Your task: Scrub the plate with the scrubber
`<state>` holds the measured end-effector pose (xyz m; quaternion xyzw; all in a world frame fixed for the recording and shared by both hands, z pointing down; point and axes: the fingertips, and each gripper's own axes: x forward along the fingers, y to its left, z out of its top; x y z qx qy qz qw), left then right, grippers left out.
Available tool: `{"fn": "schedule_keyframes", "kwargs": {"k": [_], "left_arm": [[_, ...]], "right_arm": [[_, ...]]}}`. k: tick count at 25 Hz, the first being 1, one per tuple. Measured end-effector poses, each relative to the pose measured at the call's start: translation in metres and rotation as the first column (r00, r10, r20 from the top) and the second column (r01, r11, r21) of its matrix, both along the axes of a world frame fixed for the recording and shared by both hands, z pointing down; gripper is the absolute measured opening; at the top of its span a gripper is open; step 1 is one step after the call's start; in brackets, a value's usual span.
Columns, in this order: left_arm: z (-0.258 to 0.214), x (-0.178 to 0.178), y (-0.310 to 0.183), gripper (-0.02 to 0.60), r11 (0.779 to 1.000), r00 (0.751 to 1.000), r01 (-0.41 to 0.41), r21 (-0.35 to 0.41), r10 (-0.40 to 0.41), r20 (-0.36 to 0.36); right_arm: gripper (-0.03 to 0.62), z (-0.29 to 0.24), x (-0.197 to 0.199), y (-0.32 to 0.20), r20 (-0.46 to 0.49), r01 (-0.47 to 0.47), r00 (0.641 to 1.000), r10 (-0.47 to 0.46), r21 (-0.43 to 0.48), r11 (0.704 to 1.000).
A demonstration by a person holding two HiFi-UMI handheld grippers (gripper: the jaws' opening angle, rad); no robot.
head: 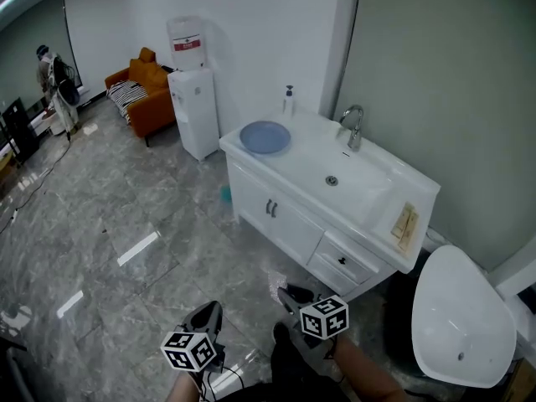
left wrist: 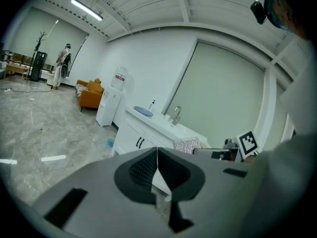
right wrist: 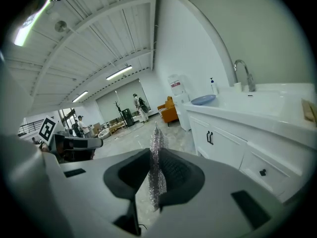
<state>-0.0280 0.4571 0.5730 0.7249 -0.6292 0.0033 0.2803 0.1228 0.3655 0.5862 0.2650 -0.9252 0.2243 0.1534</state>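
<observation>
A blue plate [head: 265, 136] lies on the left end of the white vanity counter [head: 308, 126], far from both grippers. It also shows small in the left gripper view as the plate [left wrist: 143, 111] and in the right gripper view as the plate [right wrist: 203, 99]. My right gripper [right wrist: 154, 155] is shut on a silver glittery scrubber [right wrist: 157, 138], which stands up between the jaws. In the head view the right gripper [head: 289, 296] sits low, over the floor in front of the vanity. My left gripper [left wrist: 157, 150] is shut with nothing in it and hovers beside it at the bottom, left gripper [head: 207, 315].
The sink basin [head: 335, 174] and faucet [head: 353, 126] sit right of the plate, a soap bottle [head: 289, 100] behind it. A water dispenser [head: 191, 90] and orange sofa [head: 142, 90] stand left. A white toilet [head: 461, 316] is at right. A person [head: 54, 86] stands far off.
</observation>
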Motion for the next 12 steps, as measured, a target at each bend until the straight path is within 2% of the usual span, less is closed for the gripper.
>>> {"fn": "schedule_keyframes", "kwargs": {"k": [8, 12], "left_arm": [[-0.016, -0.008, -0.084, 0.017, 0.999, 0.999, 0.038, 0.005, -0.038, 0.004], [-0.016, -0.004, -0.12, 0.017, 0.999, 0.999, 0.04, -0.008, -0.04, -0.002]], "right_arm": [[0.078, -0.015, -0.016, -0.096, 0.026, 0.032, 0.999, -0.032, -0.004, 0.999], [0.078, -0.01, -0.015, -0.126, 0.0, 0.066, 0.998, -0.066, -0.01, 0.998]]}}
